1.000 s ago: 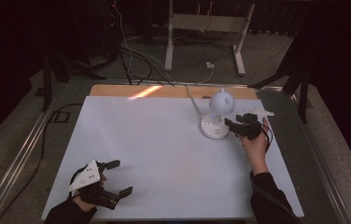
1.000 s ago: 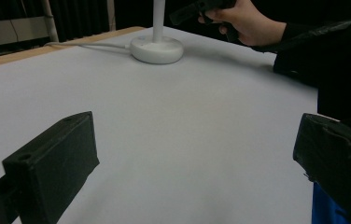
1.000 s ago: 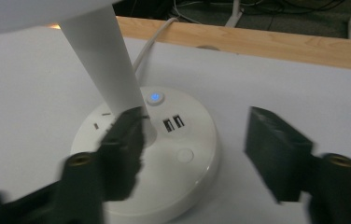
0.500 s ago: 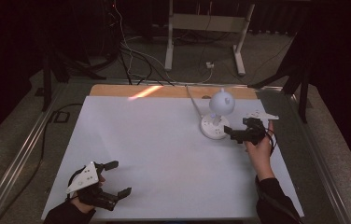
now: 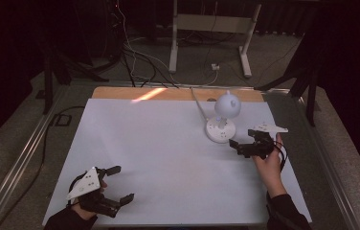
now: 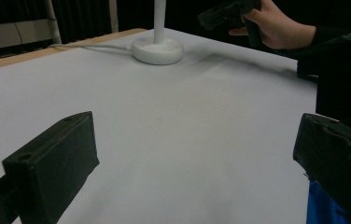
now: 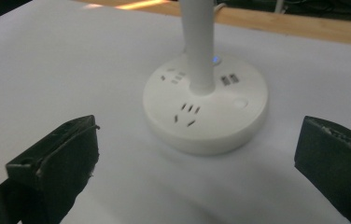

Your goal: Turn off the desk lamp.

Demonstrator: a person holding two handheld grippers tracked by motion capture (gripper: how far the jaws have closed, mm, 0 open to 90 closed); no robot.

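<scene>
Lamp is standing on the far right part of the white table, round head above a round base with its cable running off to the far edge. In the high view the right gripper is now sitting a little nearer the person and lower than it was a second ago, when it was level with the lamp's base on its right; it is backing away to the near right of the base, jaws parted and empty, apart from the lamp. I judge that means the touch on the base is either finished or being lined up afresh. The left gripper is resting at the near left corner as before, spread wide and holding nothing. In the left gripper view the two black jaws are standing far apart over bare white surface, with the lamp's base well off at the far side and the person's other hand gripping its tool to the right of it. In the right gripper view the released jaws are framing the base, which is showing sockets, a button and a small blue light by the stem. Around the table, a dim room is showing dark floor, loose cables and a white metal stand beyond the wooden far edge.
</scene>
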